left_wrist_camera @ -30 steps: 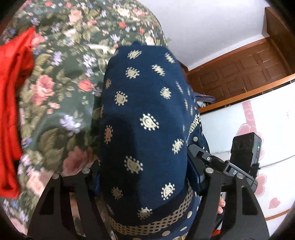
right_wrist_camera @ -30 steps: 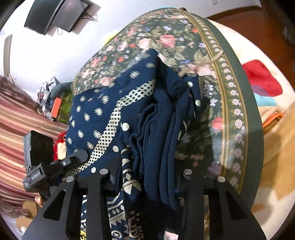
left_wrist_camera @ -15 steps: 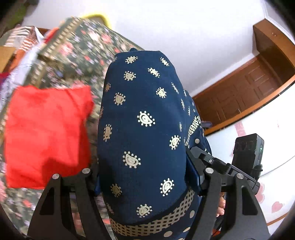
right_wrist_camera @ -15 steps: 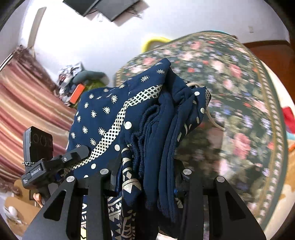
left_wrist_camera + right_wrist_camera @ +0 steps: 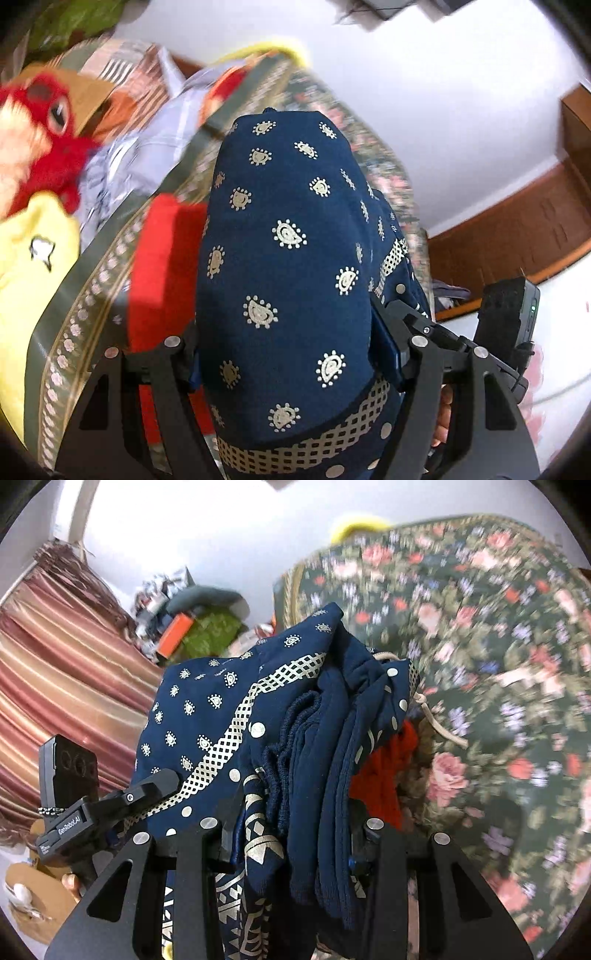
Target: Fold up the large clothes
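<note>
A folded navy garment (image 5: 288, 221) with cream paisley prints and a lattice band hangs in the air between both grippers. My left gripper (image 5: 291, 362) is shut on one thick end of the bundle, which fills the gap between its fingers. My right gripper (image 5: 295, 830) is shut on the other end, where the stacked layers (image 5: 317, 760) show edge-on. The bundle hovers over a folded red cloth (image 5: 162, 266) lying on the floral bedspread (image 5: 480, 664). The same red cloth (image 5: 384, 775) peeks out from under the garment in the right wrist view.
A yellow item (image 5: 33, 280), a red plush toy (image 5: 40, 129) and pale bags (image 5: 147, 147) crowd the bed's edge. A striped curtain (image 5: 55, 672) and a clutter pile (image 5: 192, 624) stand beyond. Wooden panelling (image 5: 517, 229) lines the white wall.
Both grippers have carried the navy bundle sideways across the bed together. The red cloth, once off to the left, now lies right under the bundle. The grips look unchanged.
</note>
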{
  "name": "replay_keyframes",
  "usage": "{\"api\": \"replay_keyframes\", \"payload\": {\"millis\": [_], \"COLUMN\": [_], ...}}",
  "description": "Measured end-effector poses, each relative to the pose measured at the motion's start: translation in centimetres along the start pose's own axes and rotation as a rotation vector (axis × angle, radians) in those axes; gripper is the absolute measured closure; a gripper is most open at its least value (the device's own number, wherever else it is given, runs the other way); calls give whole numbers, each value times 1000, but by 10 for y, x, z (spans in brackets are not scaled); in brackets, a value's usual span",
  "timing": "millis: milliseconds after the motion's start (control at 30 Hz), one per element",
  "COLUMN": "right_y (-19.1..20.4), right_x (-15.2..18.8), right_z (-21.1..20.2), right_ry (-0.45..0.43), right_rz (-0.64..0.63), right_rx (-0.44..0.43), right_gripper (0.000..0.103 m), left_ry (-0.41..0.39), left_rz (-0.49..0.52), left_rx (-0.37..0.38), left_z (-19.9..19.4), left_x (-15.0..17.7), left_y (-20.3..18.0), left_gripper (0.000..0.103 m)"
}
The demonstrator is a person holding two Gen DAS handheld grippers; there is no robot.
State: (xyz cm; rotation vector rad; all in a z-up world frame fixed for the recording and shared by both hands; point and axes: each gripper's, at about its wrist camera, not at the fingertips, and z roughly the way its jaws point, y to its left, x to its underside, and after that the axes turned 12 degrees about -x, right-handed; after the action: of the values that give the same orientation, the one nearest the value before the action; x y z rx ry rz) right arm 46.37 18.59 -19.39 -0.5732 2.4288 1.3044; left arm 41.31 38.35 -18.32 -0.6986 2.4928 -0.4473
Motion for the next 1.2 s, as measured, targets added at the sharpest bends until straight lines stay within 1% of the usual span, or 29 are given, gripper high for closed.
{"api": "replay_keyframes", "payload": {"millis": [33, 100, 133, 167, 233, 300, 367, 433, 500, 533, 567, 633, 700, 733, 833, 867, 933, 1000, 1067, 1133, 1200], "right_y": [-6, -22, -28, -31, -30, -27, -24, -21, -18, -18, -17, -15, -11, -10, -3, 0, 9, 26, 44, 64, 92], "right_x": [2, 9, 15, 20, 27, 29, 31, 34, 42, 46, 49, 64, 79, 86, 103, 107, 113, 115, 118, 119, 122], "right_z": [12, 33, 42, 46, 46, 39, 31, 20, 8, 5, 3, -6, -14, -17, -32, -39, -57, -79, -97, -113, -138], "right_ry": [22, 61, 72, 75, 68, 74, 79, 79, 77, 81, 87, 116, 132, 139, 149, 144, 112, 60, 30, -8, -74], "right_rz": [6, 34, 39, 25, -17, -34, -37, -57, -89, -104, -115, -141, -172, -184, -209, -212, -206, -210, -236, -273, -323], "right_rx": [7, 30, 42, 46, 59, 79, 105, 145, 218, 244, 263, 296, 316, 334, 393, 391, 369, 349, 330, 322, 304], "right_gripper": [68, 68, 67, 66, 64, 62, 61, 55, 41, 35, 33, 33, 33, 33, 33, 33, 33, 33, 33, 33, 33], "left_ry": [18, 59, 61, 56, 34, 20, -4, -41, -59, -60, -51, -31, -41, -38, -23, -19, -31, -59, -110, -161, -245], "left_rz": [-11, -18, -3, 10, 24, 45, 86, 140, 176, 197, 213, 225, 220, 192, 92, 64, 54, 81, 136, 176, 217], "left_rx": [-18, -96, -121, -123, -115, -141, -185, -233, -266, -274, -270, -266, -283, -282, -242, -226, -227, -264, -312, -328, -334], "left_z": [12, 35, 43, 48, 47, 43, 34, 26, 26, 24, 23, 23, 21, 20, 11, 5, -10, -25, -50, -73, -109], "left_x": [1, 7, 10, 12, 17, 22, 29, 40, 49, 60, 69, 85, 100, 106, 117, 120, 127, 134, 142, 149, 157], "left_y": [9, 27, 33, 38, 43, 38, 28, 16, 14, 11, 10, 8, 10, 14, 25, 27, 24, 15, 0, -12, -29], "left_gripper": [32, 32, 32, 31, 23, 21, 20, 14, 9, 9, 9, 8, 8, 8, 8, 9, 9, 9, 10, 10, 10]}}
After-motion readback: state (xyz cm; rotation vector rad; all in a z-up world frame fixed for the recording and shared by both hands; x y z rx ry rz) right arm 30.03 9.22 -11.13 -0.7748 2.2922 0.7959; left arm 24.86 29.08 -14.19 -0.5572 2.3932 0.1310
